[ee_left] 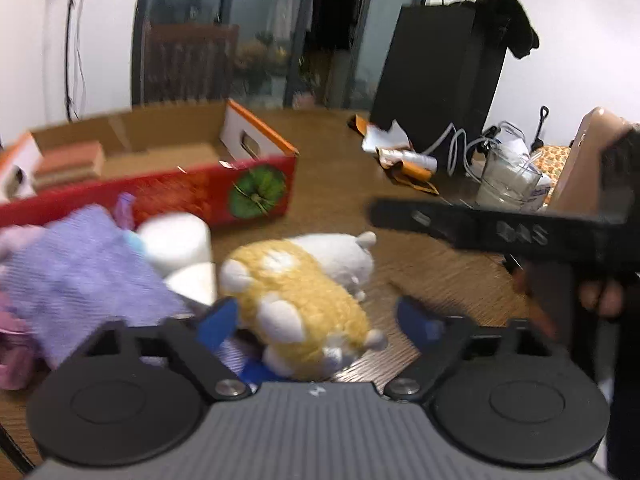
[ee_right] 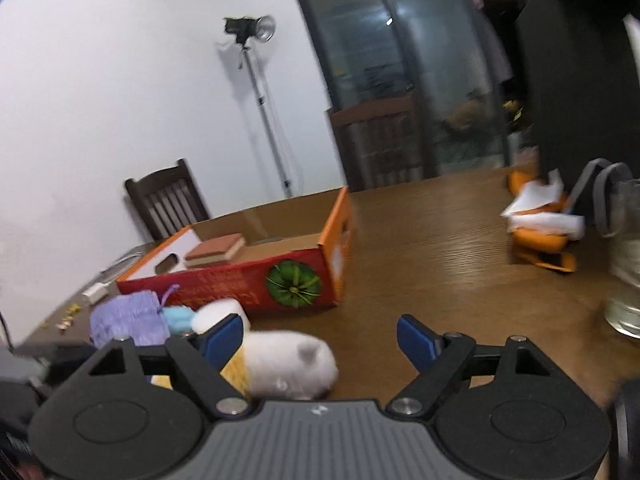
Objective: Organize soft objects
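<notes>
In the left wrist view, at the far left of the frame, a purple knitted cloth [ee_left: 80, 272] lies on the wooden table [ee_left: 420, 256], with a white roll [ee_left: 178, 242] just beside it. Behind them, in the upper left, stands the red cardboard box [ee_left: 192, 192] – inside it I see a brown sponge [ee_left: 68, 164]. In the lower middle, my left gripper [ee_left: 320, 320] is open, and the yellow and white plush toy [ee_left: 304, 300] lies on the table between its blue fingers [ee_left: 218, 326]; they do not press it. At the right edge my right gripper [ee_left: 500, 236] crosses the frame.

In the right wrist view, my right gripper [ee_right: 320, 338] is also open. The plush toy [ee_right: 288, 364] sits at the lower left, near its left finger – the right finger is over bare table [ee_right: 440, 264]. The box [ee_right: 248, 280] is behind, left of middle.
</notes>
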Demonstrator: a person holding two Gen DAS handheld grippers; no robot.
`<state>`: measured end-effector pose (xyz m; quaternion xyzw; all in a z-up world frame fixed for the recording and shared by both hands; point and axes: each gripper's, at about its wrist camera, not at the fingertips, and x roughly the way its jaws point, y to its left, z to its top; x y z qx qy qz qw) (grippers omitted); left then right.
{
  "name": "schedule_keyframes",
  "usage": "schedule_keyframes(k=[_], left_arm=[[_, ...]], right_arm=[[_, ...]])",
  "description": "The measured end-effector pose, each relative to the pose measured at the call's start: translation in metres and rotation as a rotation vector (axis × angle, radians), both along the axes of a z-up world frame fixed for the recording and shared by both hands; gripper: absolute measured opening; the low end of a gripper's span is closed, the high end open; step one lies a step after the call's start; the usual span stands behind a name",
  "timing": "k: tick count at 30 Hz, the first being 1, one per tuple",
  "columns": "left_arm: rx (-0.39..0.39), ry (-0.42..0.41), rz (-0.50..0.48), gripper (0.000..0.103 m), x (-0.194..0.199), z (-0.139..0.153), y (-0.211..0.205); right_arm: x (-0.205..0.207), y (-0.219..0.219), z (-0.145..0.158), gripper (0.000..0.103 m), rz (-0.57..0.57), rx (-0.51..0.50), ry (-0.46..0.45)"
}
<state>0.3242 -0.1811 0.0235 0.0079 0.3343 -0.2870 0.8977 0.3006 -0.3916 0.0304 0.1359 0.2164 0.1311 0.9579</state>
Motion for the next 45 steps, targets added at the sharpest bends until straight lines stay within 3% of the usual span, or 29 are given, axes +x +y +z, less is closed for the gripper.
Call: schedule_keyframes(k=[2,6,8,11,14,16,22,24,25,26,31,34,38,41,45], left_arm=[[0.009,0.024,0.014,0.054,0.01,-0.006,-0.004],[-0.037,0.052,-0.035,0.051,0.019,-0.009,0.0],[-0.03,0.048,-0.051,0.051,0.022,-0.008,-0.002],[-0.017,0.049,-0.063,0.055,0.026,-0.007,0.002],[0.047,-0.028,-0.008,0.058,0.023,-0.004,0.009],[0.08,-0.064,0.028,0.058,0.022,-0.004,0.015],[-0.065,-0.027,-0.028,0.062,0.021,0.005,0.029],[-0.081,-0.002,-0.009,0.066,0.028,0.004,0.031],[-0.087,0.018,0.006,0.066,0.033,0.002,0.032],[-0.092,0.034,0.019,0.066,0.038,-0.001,0.03],[-0.136,0.089,0.031,0.065,0.049,-0.008,0.032],[-0.158,0.105,0.036,0.057,0.054,-0.01,0.034],[-0.168,0.088,0.04,0.054,0.048,-0.008,0.034],[-0.211,0.058,0.025,0.054,0.044,0.008,0.038],[-0.248,-0.01,0.017,0.054,0.059,0.042,0.045]], right_arm=[[0.025,0.002,-0.001,0.081,0.027,-0.015,0.017],[0.071,0.01,-0.011,0.068,0.113,-0.009,0.104],[0.082,0.013,-0.016,0.052,0.145,0.0,0.146],[0.074,0.005,-0.02,0.038,0.152,0.059,0.158],[0.047,-0.006,-0.019,0.024,0.063,0.031,0.174],[0.024,-0.004,-0.024,0.024,0.023,0.002,0.202],[-0.031,-0.01,-0.021,0.035,-0.057,0.058,0.124],[-0.039,-0.009,-0.015,0.046,-0.047,0.072,0.102],[-0.04,-0.007,-0.015,0.057,-0.034,0.088,0.094],[-0.039,-0.004,-0.015,0.059,-0.02,0.097,0.092],[-0.027,0.036,-0.021,0.058,0.047,0.012,0.089],[-0.019,0.052,-0.025,0.058,0.057,-0.056,0.104],[-0.014,0.062,-0.029,0.049,0.06,-0.072,0.132],[-0.017,0.055,-0.017,0.045,0.039,-0.049,0.121],[-0.009,0.046,0.025,0.045,0.065,-0.049,0.036]])
